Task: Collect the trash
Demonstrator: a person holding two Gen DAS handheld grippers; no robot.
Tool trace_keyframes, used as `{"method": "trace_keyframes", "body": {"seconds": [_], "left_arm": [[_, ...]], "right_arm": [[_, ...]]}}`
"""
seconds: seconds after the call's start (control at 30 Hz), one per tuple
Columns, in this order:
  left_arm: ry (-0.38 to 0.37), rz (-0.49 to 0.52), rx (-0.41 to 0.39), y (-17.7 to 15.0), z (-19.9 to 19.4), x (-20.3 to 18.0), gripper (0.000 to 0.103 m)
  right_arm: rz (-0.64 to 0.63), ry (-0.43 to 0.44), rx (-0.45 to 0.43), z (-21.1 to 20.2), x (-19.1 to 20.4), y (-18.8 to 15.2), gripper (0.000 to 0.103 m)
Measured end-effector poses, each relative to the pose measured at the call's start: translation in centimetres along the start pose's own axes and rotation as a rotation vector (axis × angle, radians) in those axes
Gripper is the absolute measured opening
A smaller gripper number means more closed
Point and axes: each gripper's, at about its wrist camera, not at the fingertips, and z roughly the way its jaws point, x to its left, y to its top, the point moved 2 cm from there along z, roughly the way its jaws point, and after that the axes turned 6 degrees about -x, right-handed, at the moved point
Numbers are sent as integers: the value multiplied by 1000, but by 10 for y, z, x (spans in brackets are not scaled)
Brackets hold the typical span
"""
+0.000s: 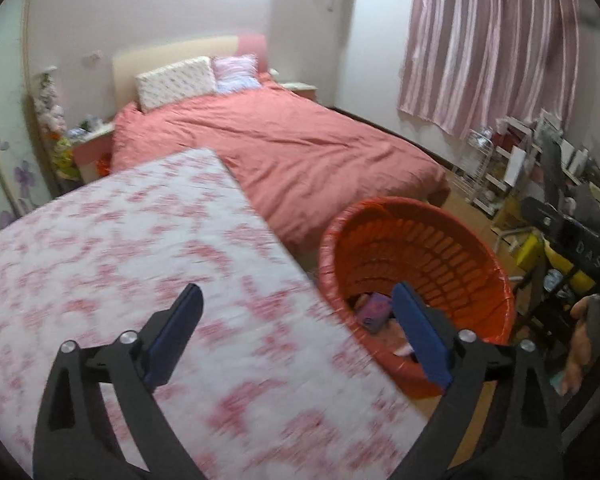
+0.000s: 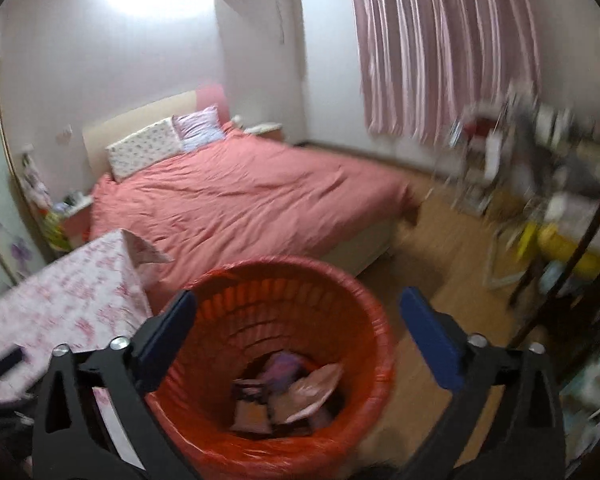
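At near left a worktop under a pink-flowered cloth runs to a far corner, with the coral-covered bed beyond it and a pink curtain at far right. The red bin stands on wood floor just right of the worktop's edge, trash at its bottom, open floor to its right before cluttered shelves. Left tool and right tool gape wide, holding nothing; the right tool's side, seen from the left wrist, reads "DAS".
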Motion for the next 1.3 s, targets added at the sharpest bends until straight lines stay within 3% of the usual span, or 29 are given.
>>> {"method": "trace_keyframes", "body": {"seconds": [0.17, 0.3, 0.47, 0.67, 0.87, 1.03, 1.3], "left_arm": [[104, -35, -79, -13, -58, 31, 99], [172, -67, -115, -29, -99, 45, 99], [251, -118, -189, -56, -150, 58, 99], [302, -130, -239, -85, -188, 56, 99], [341, -153, -245, -108, -210, 55, 99], [346, -165, -252, -118, -221, 55, 99], [339, -171, -243, -124, -227, 48, 99]], "right_arm": [[-79, -30, -45, -44, 7, 0, 101], [-83, 32, -82, -77, 5, -4, 101], [-103, 92, -201, -123, 13, -17, 101], [-139, 26, -301, -163, 27, -35, 101], [-104, 70, -248, -172, 28, -47, 101], [-156, 110, -161, -171, 35, -60, 101], [-141, 64, -82, -169, 33, -69, 101]]}}
